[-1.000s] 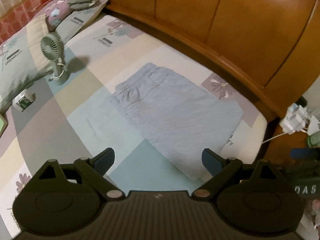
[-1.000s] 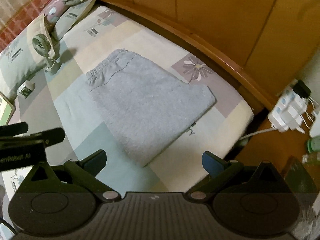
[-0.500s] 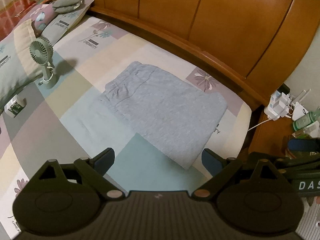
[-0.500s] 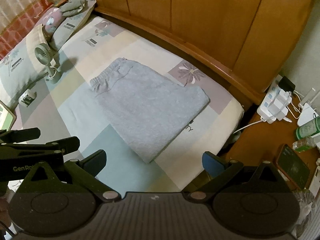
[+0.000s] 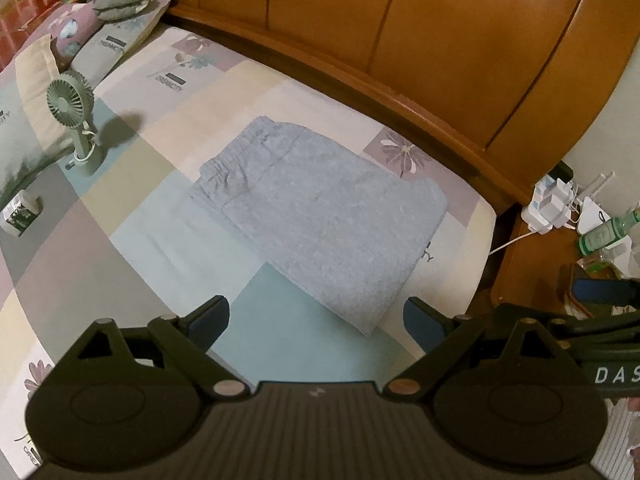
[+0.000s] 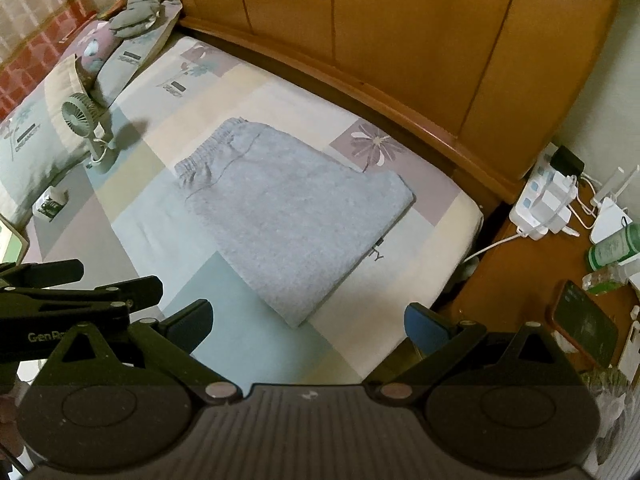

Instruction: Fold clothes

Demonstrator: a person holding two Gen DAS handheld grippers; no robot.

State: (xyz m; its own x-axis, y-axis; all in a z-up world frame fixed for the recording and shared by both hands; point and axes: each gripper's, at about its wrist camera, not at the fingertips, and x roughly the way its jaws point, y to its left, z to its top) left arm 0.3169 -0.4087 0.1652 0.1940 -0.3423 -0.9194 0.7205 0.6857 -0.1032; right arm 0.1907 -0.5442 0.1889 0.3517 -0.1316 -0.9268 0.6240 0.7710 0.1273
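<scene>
Ahead of the left tool point(image 5: 316, 320), the grey shorts point(image 5: 320, 224) look like soft, matt, faintly fuzzy knit cloth with a gathered waistband. The bed sheet point(image 5: 160, 184) under them is smooth printed cloth. Beyond, the headboard point(image 5: 400, 32) is glossy varnished wood. Both tools' bodies are matt black plastic; the right tool point(image 6: 308, 320) has blue pads point(image 6: 424, 326).
</scene>
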